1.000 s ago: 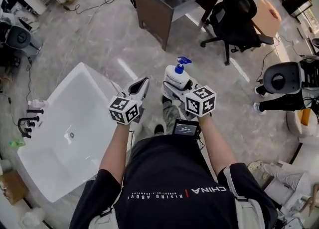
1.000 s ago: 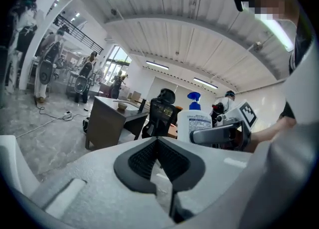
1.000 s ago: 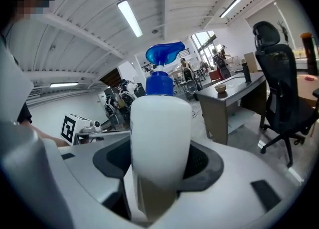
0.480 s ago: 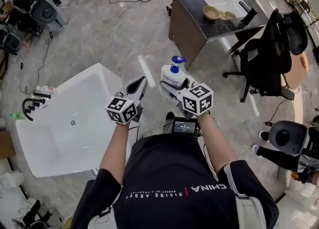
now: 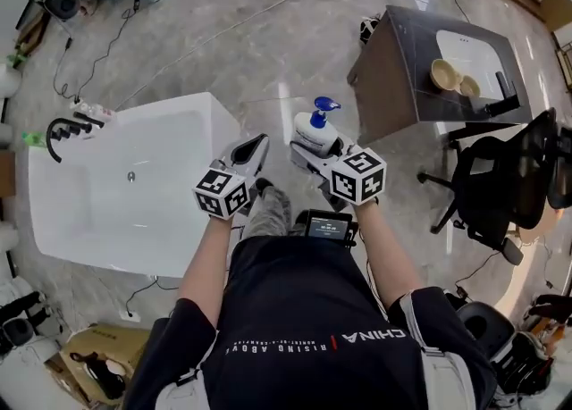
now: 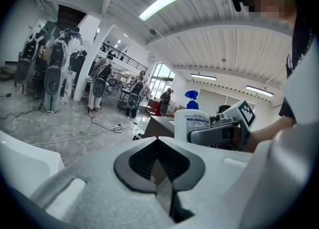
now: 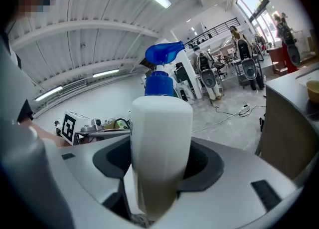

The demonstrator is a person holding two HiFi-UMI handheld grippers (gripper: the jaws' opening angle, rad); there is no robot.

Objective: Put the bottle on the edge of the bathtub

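1. Head view: my right gripper (image 5: pixel 310 154) has its jaws spread wide round the white bottle (image 5: pixel 316 138). The bottle stands upright in them with its blue pump (image 5: pixel 323 109) on top. It hangs in the air over the grey floor (image 5: pixel 268 51), to the right of the white bathtub (image 5: pixel 134 106) and clear of its rim. My left gripper (image 5: pixel 254 151) is just beside the right one, level with it, near the tub's right-hand corner. A black tap (image 5: pixel 61 129) sits at the tub's far left corner. A dark table (image 5: pixel 393 69) and a black chair (image 5: pixel 505 185) are off to the right.

2. Left gripper view: my left jaws are closed pad against pad, with nothing between them. Past them to the right I see the bottle, label towards me, clamped in the other gripper.

3. Right gripper view: the bottle's white body fills the gap between my right jaws, and both dark pads press on its sides. The pump head rises above it. The marker cube (image 7: pixel 68 124) of my left gripper shows at the left.
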